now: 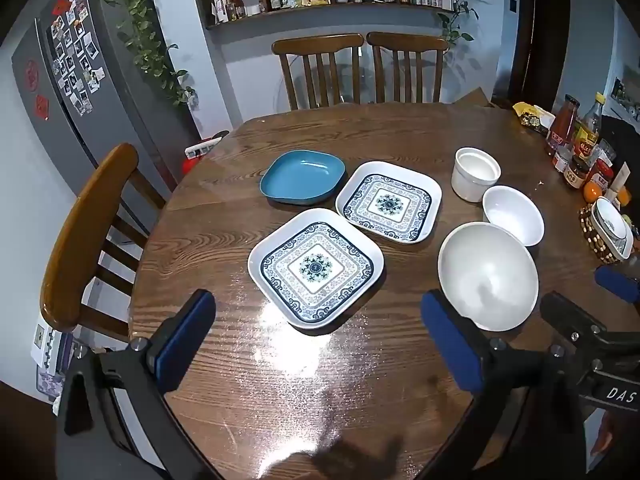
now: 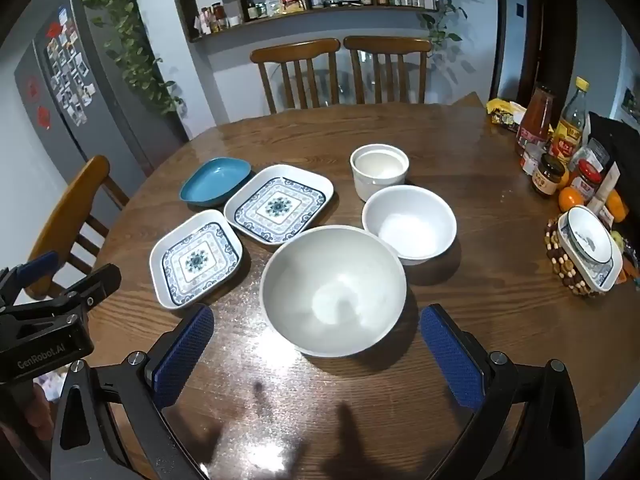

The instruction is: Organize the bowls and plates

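On the round wooden table point(image 1: 248, 380) lie two square blue-patterned plates, the near one point(image 1: 315, 267) and the far one point(image 1: 389, 201), with a blue square dish point(image 1: 302, 176) behind them. To their right stand a large white bowl point(image 2: 333, 290), a smaller white bowl point(image 2: 409, 221) and a white straight-sided cup-like bowl point(image 2: 379, 169). My left gripper point(image 1: 320, 344) hangs open above the near table edge, short of the near plate. My right gripper point(image 2: 316, 352) is open too, just short of the large bowl, with nothing between its fingers.
Sauce bottles and jars point(image 2: 556, 144), oranges and a small patterned bowl on a beaded mat point(image 2: 588, 252) crowd the table's right edge. Wooden chairs stand at the far side point(image 1: 360, 68) and the left point(image 1: 80, 232). A grey fridge point(image 1: 72, 92) is at the left.
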The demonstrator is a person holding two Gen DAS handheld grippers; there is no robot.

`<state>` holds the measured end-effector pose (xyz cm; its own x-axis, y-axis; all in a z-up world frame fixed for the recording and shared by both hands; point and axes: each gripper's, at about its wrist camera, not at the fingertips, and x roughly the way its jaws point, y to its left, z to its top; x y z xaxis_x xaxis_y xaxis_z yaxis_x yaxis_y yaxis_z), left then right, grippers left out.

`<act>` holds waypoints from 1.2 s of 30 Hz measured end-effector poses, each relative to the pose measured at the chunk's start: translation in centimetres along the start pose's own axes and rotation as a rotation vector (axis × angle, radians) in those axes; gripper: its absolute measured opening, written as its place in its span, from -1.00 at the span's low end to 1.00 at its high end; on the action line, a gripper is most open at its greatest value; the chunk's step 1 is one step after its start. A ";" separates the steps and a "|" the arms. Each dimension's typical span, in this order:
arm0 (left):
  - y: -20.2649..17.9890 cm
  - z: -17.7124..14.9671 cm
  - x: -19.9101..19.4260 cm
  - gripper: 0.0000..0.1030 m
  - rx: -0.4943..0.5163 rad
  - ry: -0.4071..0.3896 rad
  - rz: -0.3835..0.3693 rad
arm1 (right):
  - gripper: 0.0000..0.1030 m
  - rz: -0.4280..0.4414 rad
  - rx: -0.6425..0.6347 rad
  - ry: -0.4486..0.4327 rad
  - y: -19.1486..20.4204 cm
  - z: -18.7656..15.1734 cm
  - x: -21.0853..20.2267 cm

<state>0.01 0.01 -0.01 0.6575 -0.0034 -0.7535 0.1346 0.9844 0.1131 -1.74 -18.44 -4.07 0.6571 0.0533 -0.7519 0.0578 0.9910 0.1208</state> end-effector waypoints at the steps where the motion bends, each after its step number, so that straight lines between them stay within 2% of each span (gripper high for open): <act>1: 0.0 0.0 0.0 0.98 0.000 0.003 0.002 | 1.00 0.001 0.001 -0.001 0.0 0.0 0.0; 15: -0.1 -0.2 0.5 0.98 -0.016 0.013 -0.030 | 1.00 0.001 0.001 0.004 -0.2 -0.1 0.1; 36: 0.1 -0.4 0.4 0.98 -0.010 -0.013 -0.010 | 1.00 -0.006 -0.007 0.014 0.2 -0.2 0.7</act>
<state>0.03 0.21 -0.54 0.6661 -0.0152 -0.7457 0.1340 0.9860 0.0995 -1.43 -18.19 -4.67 0.6462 0.0491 -0.7616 0.0564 0.9921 0.1118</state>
